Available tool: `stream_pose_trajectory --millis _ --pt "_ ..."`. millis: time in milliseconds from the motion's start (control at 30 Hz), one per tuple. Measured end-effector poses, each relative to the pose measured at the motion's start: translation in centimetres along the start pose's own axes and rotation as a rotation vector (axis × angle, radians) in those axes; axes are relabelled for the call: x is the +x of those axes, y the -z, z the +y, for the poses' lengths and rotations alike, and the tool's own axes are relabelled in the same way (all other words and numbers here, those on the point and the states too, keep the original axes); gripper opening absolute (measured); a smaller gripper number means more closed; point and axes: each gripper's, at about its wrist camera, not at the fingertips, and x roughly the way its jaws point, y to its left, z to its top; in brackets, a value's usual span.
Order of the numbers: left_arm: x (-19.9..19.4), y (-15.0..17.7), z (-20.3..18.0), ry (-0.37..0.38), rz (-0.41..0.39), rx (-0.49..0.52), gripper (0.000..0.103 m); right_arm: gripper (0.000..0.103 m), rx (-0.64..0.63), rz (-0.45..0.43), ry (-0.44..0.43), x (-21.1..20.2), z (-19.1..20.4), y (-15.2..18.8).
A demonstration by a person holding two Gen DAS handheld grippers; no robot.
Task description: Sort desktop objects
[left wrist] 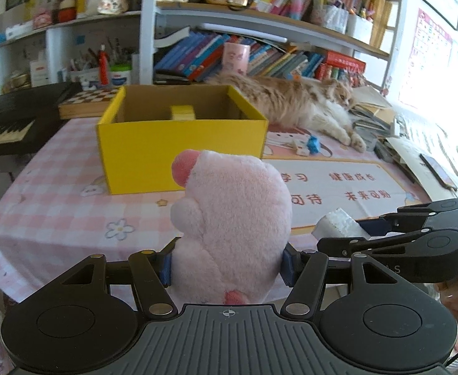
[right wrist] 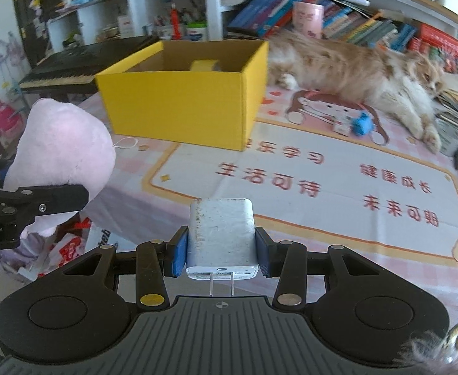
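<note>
Squeezing a fuzzy pink plush point(left wrist: 235, 228), the left tongs point(left wrist: 227, 265) — right tongs point(right wrist: 222, 257) pinch a boxy white charger point(right wrist: 221, 237).

Left wrist view looks forward along the left gripper point(left wrist: 227, 264), low over the near edge of the table point(left wrist: 57, 206), facing the yellow box point(left wrist: 182, 153) and the shelves behind. Pink plush point(left wrist: 235, 228) sits close up and blocks the centre. Right wrist view looks the same way from further right along the right gripper point(right wrist: 221, 254), white charger point(right wrist: 221, 234) close to the lens (prongs toward camera). Both views share the box, the cat point(right wrist: 354, 72) and the printed mat point(right wrist: 291, 181). Each view catches the other gripper at its side edge.
</note>
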Motion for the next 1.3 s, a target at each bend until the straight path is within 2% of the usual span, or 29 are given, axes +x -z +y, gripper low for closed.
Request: stream_pose_trajectory --millis 233,567,1000,1300 --pt "-0.6 -0.4 1.6 -0.016 -0.029 -0.027 0.061 0.04 -0.038 -0.01 -0.026 0.3 2.0 -1.4" --pt "0.1 -3.0 2.5 -0.047 -0.089 -0.03 0.061 0.04 -0.101 -0.042 -0.065 0.7 2.6 -4.9" --pt "3.3 -8.0 3.5 -0.103 -0.154 -0.014 0.061 0.04 -0.176 -0.139 -0.116 2.9 1.1 -12.1" --pt "6.5 -11.6 3.7 -0.165 -0.193 -0.004 0.061 0.04 -0.261 -0.177 -0.156 6.0 -0.5 -17.1"
